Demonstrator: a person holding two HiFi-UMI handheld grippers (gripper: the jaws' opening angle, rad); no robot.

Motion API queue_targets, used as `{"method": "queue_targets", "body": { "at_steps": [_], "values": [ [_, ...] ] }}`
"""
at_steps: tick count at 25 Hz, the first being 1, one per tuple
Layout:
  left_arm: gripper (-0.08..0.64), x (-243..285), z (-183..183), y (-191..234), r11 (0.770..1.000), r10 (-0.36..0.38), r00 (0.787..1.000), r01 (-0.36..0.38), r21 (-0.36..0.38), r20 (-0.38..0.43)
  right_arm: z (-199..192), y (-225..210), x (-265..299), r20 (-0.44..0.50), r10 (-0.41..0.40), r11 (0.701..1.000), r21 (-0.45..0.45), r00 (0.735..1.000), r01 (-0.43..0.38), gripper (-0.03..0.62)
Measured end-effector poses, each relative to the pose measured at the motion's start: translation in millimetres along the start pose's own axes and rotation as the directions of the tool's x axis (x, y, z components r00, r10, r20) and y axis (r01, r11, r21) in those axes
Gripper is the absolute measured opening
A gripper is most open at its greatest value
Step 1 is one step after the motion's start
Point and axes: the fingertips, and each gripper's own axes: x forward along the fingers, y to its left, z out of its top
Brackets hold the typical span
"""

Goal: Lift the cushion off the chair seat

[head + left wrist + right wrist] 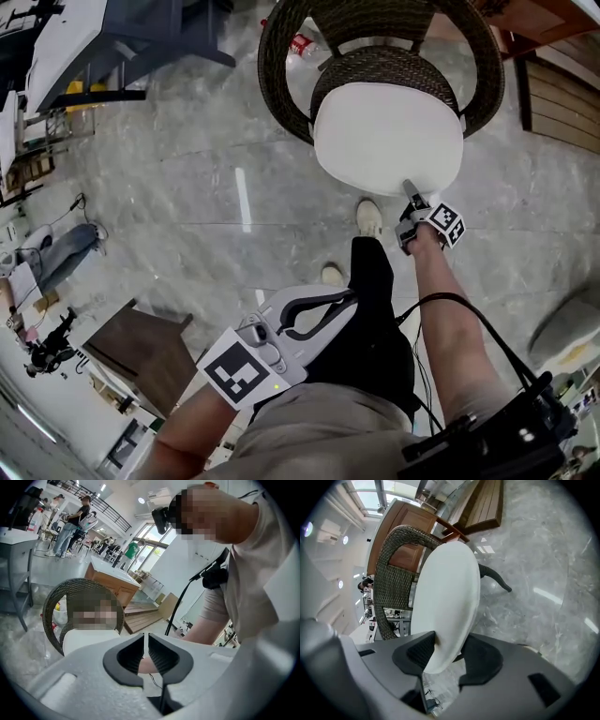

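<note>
A round white cushion (384, 136) lies on the seat of a dark wicker chair (281, 75). My right gripper (410, 192) reaches its near edge. In the right gripper view that edge of the cushion (450, 592) sits between the two dark pads of the right gripper (450, 644), which press on it from both sides. My left gripper (349, 298) hangs low by the person's leg, well short of the chair, its jaws together with nothing in them. The left gripper view shows its tips (146, 641) almost touching, with the cushion (89, 639) and chair (56, 602) beyond.
The person's shoes (368, 217) stand on the marble floor just before the chair. A dark wooden box (141, 347) sits at lower left, a wooden platform (562, 103) at the right, a white table (66, 37) at upper left. A bottle (302, 44) lies under the chair.
</note>
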Motion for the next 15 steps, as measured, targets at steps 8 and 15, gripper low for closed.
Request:
{"method": "queue_targets", "body": {
  "at_steps": [8,15],
  "values": [
    [0.012,-19.4,4.1,-5.5,1.000,0.001,1.000,-0.001,0.006,0.017,0.9,24.8,-16.4,0.017,-0.001,1.000,-0.011,1.000,0.001,0.112],
    [0.012,-43.2,11.5,-15.0,1.000,0.018,0.998,-0.019,0.008,0.066,10.6,60.5,-34.3,0.060,0.019,0.996,-0.088,0.998,-0.014,0.075]
  ]
}}
